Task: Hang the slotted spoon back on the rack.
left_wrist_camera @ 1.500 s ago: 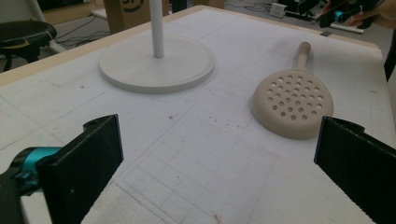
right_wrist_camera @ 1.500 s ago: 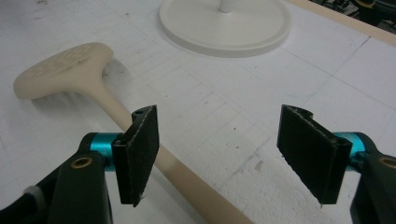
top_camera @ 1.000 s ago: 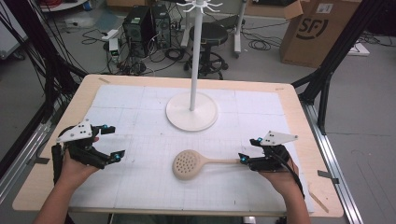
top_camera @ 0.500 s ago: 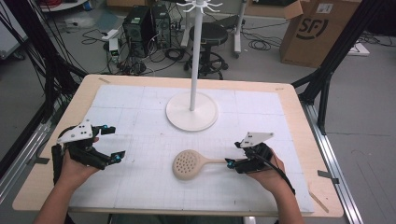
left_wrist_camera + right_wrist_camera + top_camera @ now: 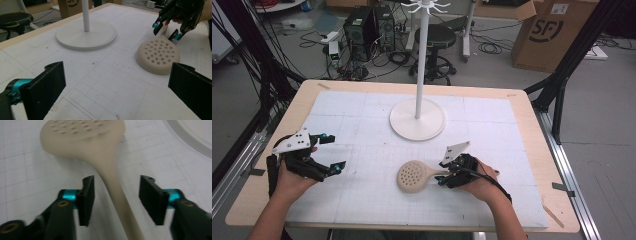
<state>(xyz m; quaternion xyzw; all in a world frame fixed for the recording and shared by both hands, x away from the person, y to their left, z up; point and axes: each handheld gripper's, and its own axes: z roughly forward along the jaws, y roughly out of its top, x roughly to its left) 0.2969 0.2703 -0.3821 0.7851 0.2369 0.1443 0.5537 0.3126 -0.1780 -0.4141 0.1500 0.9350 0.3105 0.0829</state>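
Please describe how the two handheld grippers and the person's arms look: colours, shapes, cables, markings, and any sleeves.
Both the left gripper and the right gripper have black bodies, flat rectangular black jaws on turquoise mounts, and a grey three-cornered plate on top. A black cable trails from the right gripper over the wrist. No markings are legible. The forearms show no sleeves.

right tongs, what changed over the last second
The right tongs slid left along the skimmer's handle toward its head; the jaws now straddle the handle, open, not gripping. The skimmer, left tongs and stand stayed put.
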